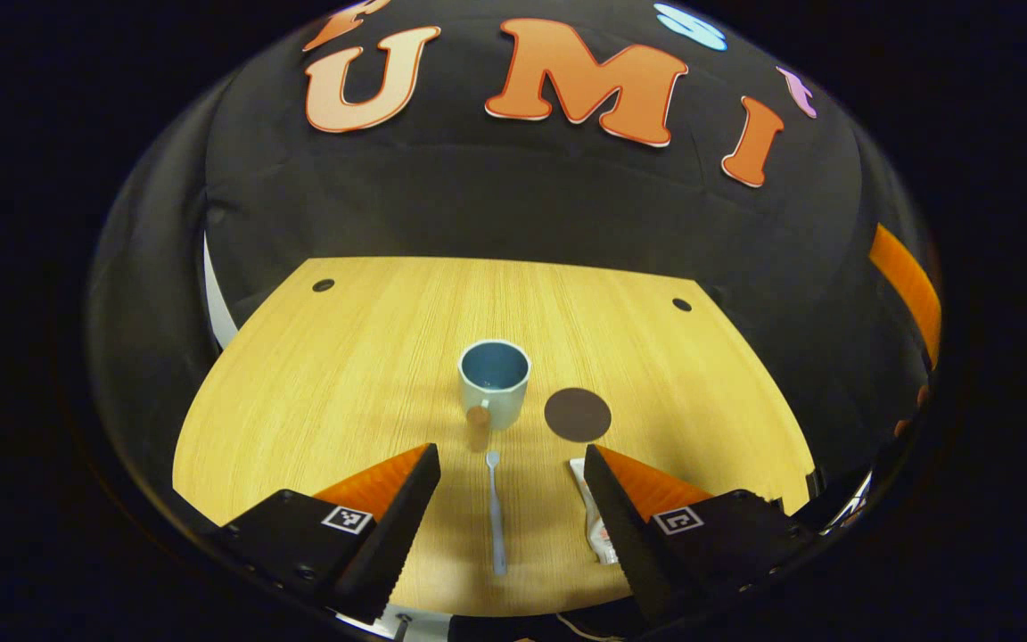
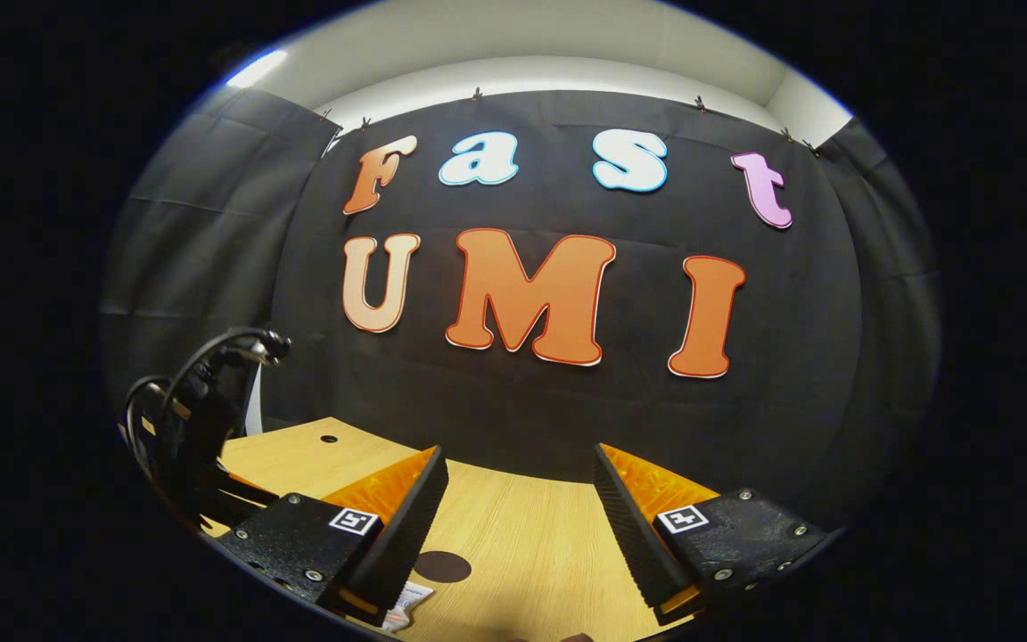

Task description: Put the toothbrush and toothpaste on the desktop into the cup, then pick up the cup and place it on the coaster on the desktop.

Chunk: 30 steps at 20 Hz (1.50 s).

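**Toothbrush lies straight ahead between the left tongs' spread fingers**

In the left gripper view, the left gripper (image 1: 510, 459) is spread wide and pinching nothing. The toothbrush (image 1: 496, 517) lies on the desktop (image 1: 317, 374) in the gap between the two fingers, closer to the left-hand one. Its long axis runs almost dead along the line the tongs point, bristle end away from them and handle end toward them. So the fingers stand on either side of the handle, across its narrow width, and a lowering move should need little or no turning, as I judge it.

The toothpaste (image 1: 594, 517) lies just to the right of the toothbrush, roughly parallel to it and partly hidden behind the right-hand finger. Beyond the tip of the toothbrush stands the cup (image 1: 494, 383), upright with its mouth open, a little ahead of the fingertips. The coaster (image 1: 577, 415) lies flat just to the right of the cup, near it but apart.

In the right gripper view, the right gripper (image 2: 521, 468) is also spread and pinching nothing, pointed more at the wall than at the desktop. The coaster (image 2: 442, 565) shows low down by its left-hand finger, and a corner of the toothpaste (image 2: 406, 611) lower still. The left tongs look the better placed for the toothbrush.
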Motion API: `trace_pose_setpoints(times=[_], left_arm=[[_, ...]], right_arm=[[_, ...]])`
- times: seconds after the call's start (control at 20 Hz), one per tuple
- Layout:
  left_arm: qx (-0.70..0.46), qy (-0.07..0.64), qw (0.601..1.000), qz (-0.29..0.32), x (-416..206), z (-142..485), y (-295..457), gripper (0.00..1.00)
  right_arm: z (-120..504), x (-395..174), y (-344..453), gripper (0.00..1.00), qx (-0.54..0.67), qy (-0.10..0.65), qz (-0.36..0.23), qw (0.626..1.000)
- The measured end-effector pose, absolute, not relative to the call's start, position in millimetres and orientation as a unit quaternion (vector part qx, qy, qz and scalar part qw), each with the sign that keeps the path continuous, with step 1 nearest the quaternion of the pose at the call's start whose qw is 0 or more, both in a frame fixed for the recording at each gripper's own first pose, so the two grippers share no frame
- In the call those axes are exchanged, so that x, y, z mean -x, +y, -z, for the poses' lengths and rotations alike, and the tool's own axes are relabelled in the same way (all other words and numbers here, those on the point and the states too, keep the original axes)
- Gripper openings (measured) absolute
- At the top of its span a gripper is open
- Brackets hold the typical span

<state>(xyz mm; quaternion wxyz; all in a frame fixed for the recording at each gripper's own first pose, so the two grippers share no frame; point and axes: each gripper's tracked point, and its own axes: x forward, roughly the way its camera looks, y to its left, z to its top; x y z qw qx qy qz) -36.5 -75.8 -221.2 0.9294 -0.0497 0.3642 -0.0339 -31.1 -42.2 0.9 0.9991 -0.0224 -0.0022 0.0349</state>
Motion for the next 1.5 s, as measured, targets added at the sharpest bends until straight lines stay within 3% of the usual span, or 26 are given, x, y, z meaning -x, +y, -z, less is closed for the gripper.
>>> trace_pose_setpoints(times=[0.35, 1.0, 1.3, 1.5], left_arm=[[0.044, 0.461, 0.886, 0.035, 52, 285, -81, 0.98], [0.022, 0.575, 0.817, 0.037, 49, 370, -73, 0.98], [0.014, 0.606, 0.794, 0.044, 52, 386, -75, 0.92], [0.021, 0.627, 0.778, 0.034, 54, 396, -73, 0.76]], right_arm=[[5, 32, -43, 0.98, 0.028, 0.013, -0.037, 0.999], [68, 34, -17, 0.98, 0.041, 0.125, -0.019, 0.991], [114, 39, -9, 0.96, 0.035, 0.208, -0.022, 0.977], [138, 41, -1, 0.96, 0.029, 0.251, -0.031, 0.967]])
